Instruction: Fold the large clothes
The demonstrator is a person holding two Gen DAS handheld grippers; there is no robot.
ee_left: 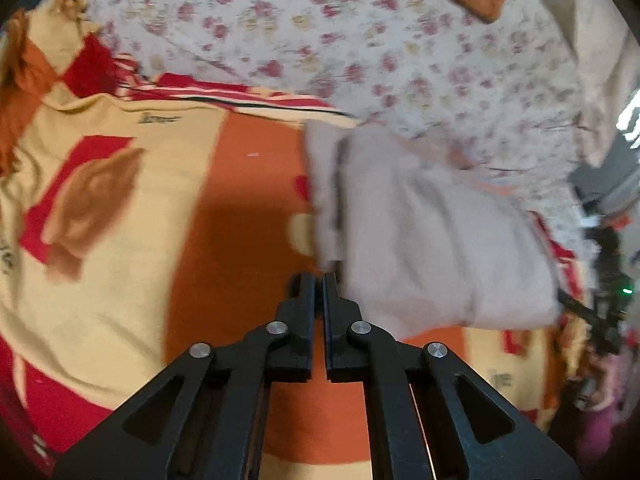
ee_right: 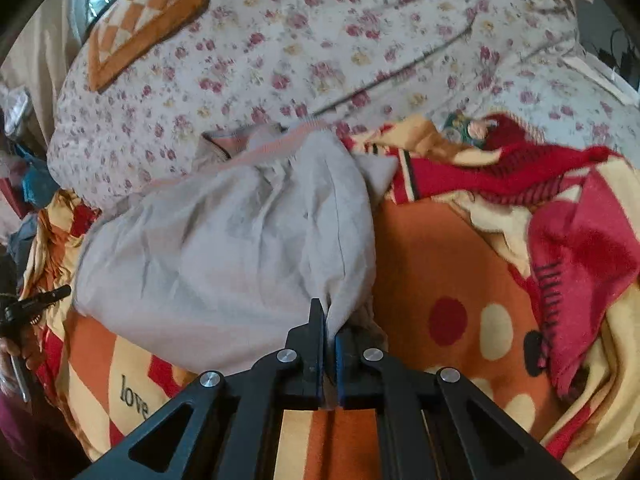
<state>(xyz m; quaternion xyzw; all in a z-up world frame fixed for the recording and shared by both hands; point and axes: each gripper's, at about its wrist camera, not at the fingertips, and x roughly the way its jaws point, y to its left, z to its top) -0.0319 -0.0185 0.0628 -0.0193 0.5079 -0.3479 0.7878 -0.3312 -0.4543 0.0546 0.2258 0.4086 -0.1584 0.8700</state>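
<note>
soft, light and apt to sag, the pale grey garment lies bunched on the orange patterned blanket at 12 o'clock of your right gripper, clamped on its hem, while your left gripper, jaws together, looks empty beside its edge.

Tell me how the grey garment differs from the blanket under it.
The grey garment is one plain pale colour; the blanket is patterned in orange, red and cream, with dots and the word "love". The garment is a small bunched bundle, while the blanket spreads well past it on every side. The right gripper pinches a corner of the garment; the blanket lies ungripped. Both are soft, wrinkled cloth on the bed.
</note>
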